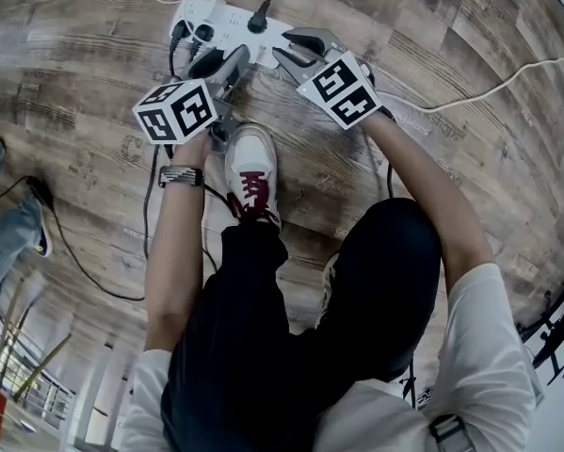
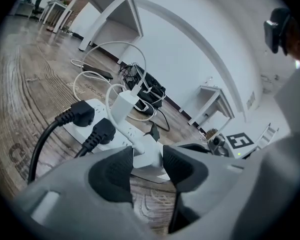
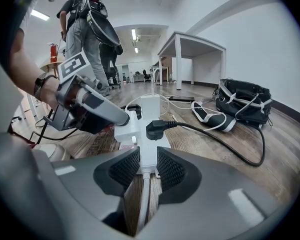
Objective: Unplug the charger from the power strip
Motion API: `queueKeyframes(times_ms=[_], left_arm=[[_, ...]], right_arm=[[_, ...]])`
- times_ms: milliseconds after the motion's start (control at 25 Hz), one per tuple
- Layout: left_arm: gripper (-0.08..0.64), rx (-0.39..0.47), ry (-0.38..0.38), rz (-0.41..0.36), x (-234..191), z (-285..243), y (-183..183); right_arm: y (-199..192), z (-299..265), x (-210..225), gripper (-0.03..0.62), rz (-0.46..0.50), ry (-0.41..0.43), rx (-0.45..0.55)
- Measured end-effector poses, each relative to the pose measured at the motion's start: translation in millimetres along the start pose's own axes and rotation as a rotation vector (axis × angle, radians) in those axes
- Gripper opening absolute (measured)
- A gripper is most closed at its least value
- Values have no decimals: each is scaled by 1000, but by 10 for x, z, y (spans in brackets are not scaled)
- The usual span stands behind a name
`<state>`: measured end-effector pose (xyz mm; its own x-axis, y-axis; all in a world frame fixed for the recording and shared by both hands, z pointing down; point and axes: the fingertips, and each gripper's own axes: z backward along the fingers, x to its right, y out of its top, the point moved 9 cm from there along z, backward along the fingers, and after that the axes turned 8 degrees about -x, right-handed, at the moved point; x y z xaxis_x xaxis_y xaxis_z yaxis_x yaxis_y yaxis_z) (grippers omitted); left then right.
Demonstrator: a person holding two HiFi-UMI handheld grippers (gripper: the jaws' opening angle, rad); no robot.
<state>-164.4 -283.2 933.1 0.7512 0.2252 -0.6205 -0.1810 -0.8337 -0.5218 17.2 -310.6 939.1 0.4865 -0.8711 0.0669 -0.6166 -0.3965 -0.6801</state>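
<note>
Left tongs [image 2: 147, 153] open, straddling the white charger [image 2: 147, 160]: pads just beside its flanks, no squeeze yet, I'd say. The charger sits dead between them, still seated on the power strip [image 3: 148, 151]. Right tongs [image 3: 147, 168] clamp the strip's near end. Left's nearest, and the pull runs straight off the strip's face.

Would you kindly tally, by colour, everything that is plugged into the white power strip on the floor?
Black plugs: 3
White chargers: 2
Total in the power strip: 5
</note>
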Motion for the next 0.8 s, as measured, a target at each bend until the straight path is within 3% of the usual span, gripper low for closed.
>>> queueKeyframes(times_ms=[360, 560, 680, 800], left_arm=[[273, -27, 71, -72, -3, 3, -27], [285, -15, 61, -30, -16, 45, -136], [285, -6, 61, -22, -19, 106, -187], [285, 0, 93, -66, -3, 188, -203]], right_arm=[[0, -1, -17, 104, 28, -5, 0], [27, 10, -104, 31, 127, -12, -10], [14, 13, -85, 34, 101, -7, 3], [7, 15, -65, 28, 75, -9, 15]])
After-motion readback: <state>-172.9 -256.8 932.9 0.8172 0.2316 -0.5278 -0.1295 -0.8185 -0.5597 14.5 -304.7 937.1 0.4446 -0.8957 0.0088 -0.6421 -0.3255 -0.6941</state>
